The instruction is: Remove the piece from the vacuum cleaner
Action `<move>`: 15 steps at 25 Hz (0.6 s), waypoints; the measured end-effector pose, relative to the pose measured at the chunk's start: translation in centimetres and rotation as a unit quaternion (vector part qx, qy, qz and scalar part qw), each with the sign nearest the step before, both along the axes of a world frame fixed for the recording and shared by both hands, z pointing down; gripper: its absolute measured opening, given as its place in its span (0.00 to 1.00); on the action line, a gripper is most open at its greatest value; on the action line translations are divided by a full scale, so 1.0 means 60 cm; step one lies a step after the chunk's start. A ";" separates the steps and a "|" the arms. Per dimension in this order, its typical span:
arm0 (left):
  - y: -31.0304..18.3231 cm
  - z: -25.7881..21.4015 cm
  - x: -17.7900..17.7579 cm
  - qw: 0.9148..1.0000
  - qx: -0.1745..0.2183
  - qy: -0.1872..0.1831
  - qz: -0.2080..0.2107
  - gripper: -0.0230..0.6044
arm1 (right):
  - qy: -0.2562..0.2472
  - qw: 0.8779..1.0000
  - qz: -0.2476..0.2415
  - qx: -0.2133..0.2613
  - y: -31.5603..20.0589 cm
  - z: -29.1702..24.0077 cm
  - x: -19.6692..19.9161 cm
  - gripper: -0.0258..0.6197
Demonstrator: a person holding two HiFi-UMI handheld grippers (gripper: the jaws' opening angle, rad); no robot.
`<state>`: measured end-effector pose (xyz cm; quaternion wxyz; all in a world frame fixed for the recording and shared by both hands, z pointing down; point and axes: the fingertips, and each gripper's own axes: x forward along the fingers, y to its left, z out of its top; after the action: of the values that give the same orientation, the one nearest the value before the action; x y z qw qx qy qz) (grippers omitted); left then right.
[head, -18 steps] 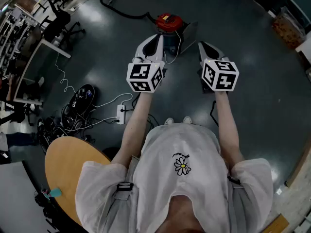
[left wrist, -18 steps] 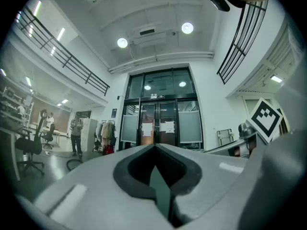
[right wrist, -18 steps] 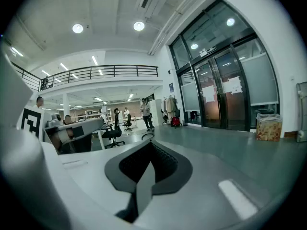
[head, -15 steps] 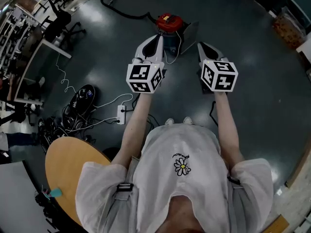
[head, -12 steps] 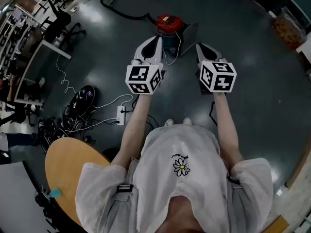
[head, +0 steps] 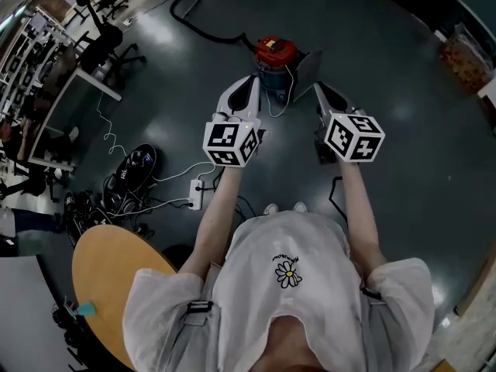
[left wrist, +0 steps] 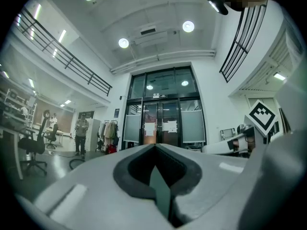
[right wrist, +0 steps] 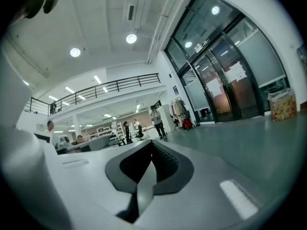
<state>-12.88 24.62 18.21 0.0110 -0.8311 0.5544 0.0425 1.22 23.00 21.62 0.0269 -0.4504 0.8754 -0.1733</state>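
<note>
The vacuum cleaner (head: 276, 53) stands on the dark floor ahead of me. It is a small canister with a red top and a blue body, and a black hose (head: 203, 23) trails off to the far left. My left gripper (head: 253, 79) is held above the floor just left of the canister, with its jaws shut and empty. My right gripper (head: 318, 87) hangs to the canister's right, also shut with nothing in it. In both gripper views the tips (left wrist: 154, 145) (right wrist: 152, 142) meet and point out across the hall. The vacuum does not show in either of them.
A grey panel (head: 308, 59) leans beside the vacuum. A white power strip (head: 195, 194) with cables, black bags (head: 132, 165) and a round wooden table (head: 108, 277) lie to my left. Office chairs (head: 105, 33) stand far left. Glass doors (left wrist: 163, 123) and standing people (right wrist: 156, 121) are far off.
The whole scene has slid slightly down in the head view. Both grippers stay shut and hold about the same places beside the vacuum.
</note>
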 end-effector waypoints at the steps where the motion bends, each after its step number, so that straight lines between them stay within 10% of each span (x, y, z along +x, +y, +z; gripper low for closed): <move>1: 0.001 -0.001 0.004 1.000 0.003 0.001 0.002 0.04 | -0.019 1.000 0.008 -0.002 -0.005 -0.002 0.010 0.06; 4: 0.002 -0.007 0.017 1.000 0.015 0.005 0.006 0.04 | -0.069 0.997 0.001 -0.032 -0.019 -0.001 0.029 0.32; 10: 0.002 0.002 0.041 1.000 0.008 0.004 -0.003 0.04 | -0.120 0.990 -0.032 -0.060 -0.026 0.003 0.056 0.22; 15: 0.003 0.033 0.058 1.000 -0.012 -0.016 -0.016 0.04 | -0.058 0.991 0.057 -0.109 -0.046 0.061 0.115 0.08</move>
<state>-9.39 24.82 20.18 0.0104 -0.8227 0.5679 0.0226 8.15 20.25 25.27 0.0383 -0.4892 0.8209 -0.2921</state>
